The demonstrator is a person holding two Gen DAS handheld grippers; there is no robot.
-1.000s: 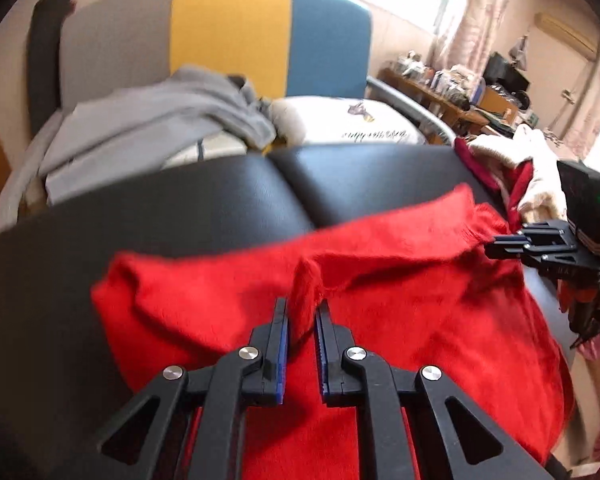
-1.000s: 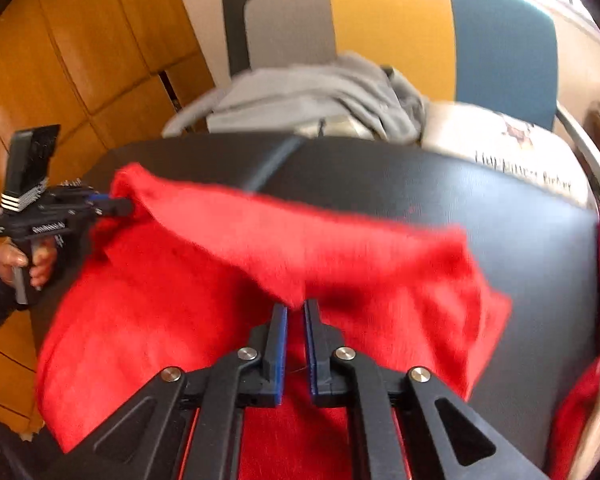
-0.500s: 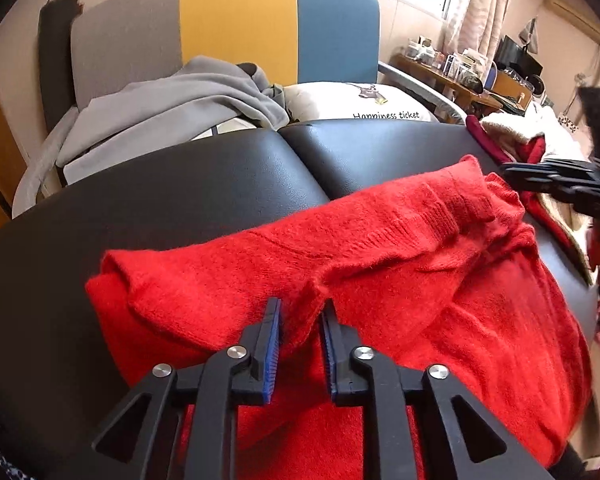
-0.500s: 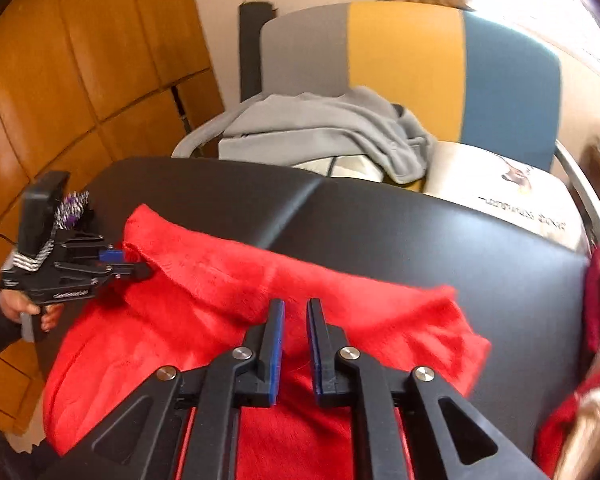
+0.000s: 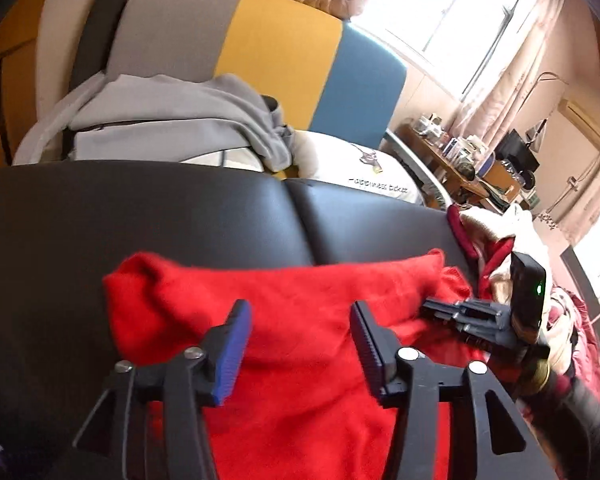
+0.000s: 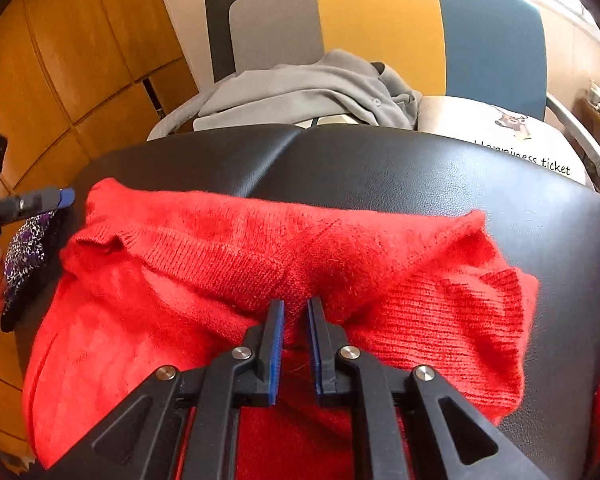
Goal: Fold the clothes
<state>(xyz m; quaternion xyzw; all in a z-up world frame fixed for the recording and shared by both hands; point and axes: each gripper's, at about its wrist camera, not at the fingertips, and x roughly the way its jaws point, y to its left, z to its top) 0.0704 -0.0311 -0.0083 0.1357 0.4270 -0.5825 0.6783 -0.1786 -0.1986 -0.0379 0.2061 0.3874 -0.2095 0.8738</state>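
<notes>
Your left gripper (image 5: 300,332) had just been opening, its jaws wide apart above the red sweater (image 6: 204,248) with nothing between them. Your right gripper (image 6: 296,320) pinched a fold of the sweater. The sweater lay folded on the black cushion (image 6: 380,168). Behind the cushion sat grey clothes (image 6: 300,88).

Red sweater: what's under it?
The red sweater lies on the black padded bench, bare beyond its far edge. The part of the bench beneath the sweater is covered, so anything there is hidden.

Tricolour chair back (image 6: 380,24), black padded bench (image 6: 420,176), wooden cabinet doors (image 6: 72,60)
</notes>
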